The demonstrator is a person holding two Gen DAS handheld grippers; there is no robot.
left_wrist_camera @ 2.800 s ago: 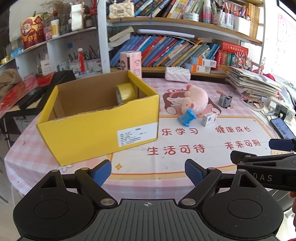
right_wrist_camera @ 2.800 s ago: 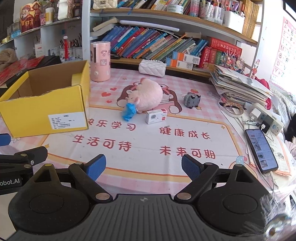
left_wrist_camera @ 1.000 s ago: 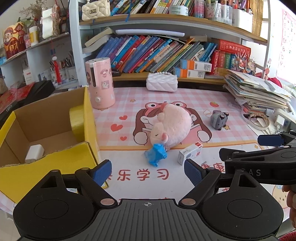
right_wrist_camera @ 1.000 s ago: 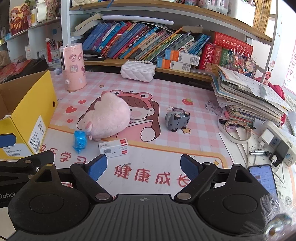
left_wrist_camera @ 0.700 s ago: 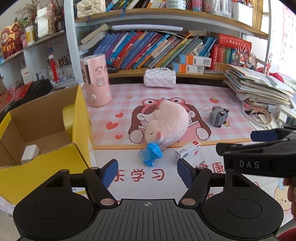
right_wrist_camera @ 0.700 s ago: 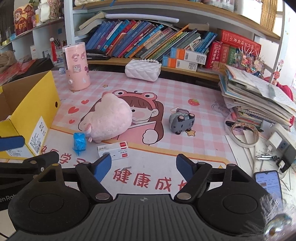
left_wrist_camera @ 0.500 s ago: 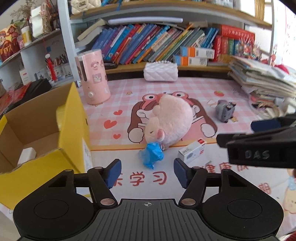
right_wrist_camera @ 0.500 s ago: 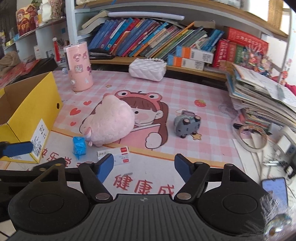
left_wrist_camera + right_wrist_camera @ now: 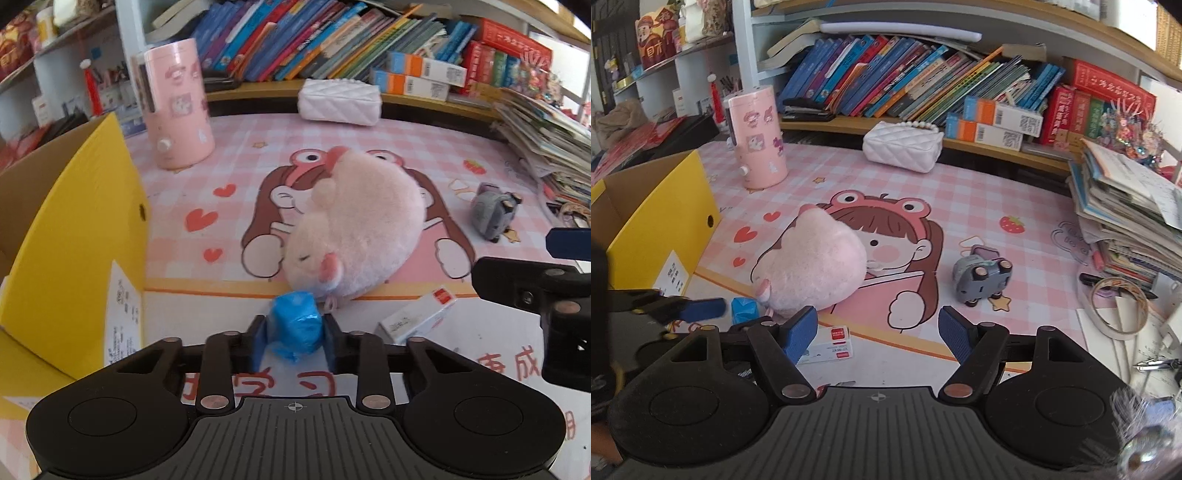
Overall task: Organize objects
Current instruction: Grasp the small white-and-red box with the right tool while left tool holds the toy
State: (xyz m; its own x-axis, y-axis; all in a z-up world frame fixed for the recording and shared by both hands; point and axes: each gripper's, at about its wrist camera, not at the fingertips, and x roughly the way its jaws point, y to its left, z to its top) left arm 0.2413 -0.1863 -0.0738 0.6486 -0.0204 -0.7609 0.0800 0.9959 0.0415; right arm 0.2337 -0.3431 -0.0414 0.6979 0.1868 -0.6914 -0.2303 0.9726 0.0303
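Right now my left claw (image 9: 293,338) is clamped on the blue packet (image 9: 294,325), both pads pressing its sides; the packet sits low on the tabletop (image 9: 258,155), touching the snout end of the pink plush (image 9: 354,236). My right claw (image 9: 877,332) stands partly open with nothing between its pads, hovering over the mat just in front of the plush (image 9: 816,264).

On my left, the yellow box (image 9: 74,236) stands open-topped, its near wall bearing a white label, just beside the packet's side of the mat. A small white carton (image 9: 417,319) with a red patch lies flat just right of the packet; from the right wrist view it shows under the left pad of my right claw. Further right a grey toy car (image 9: 980,275) lies tipped with its wheels showing.

The tabletop wears a pink checked mat printed with a cartoon girl in a frog hat, hearts, a strawberry and red characters along the near edge. At the back stand a pink canister (image 9: 757,140) with stickers and a white quilted purse (image 9: 903,146) with a pearl strap. Behind them a wooden shelf (image 9: 997,147) carries leaning rows of bright books and orange-and-white cartons. A tall heap of papers (image 9: 1126,206) crowds the right edge, with a tape roll (image 9: 1117,308) lying below it. Daylight washes in from the right, bleaching that side of the room.
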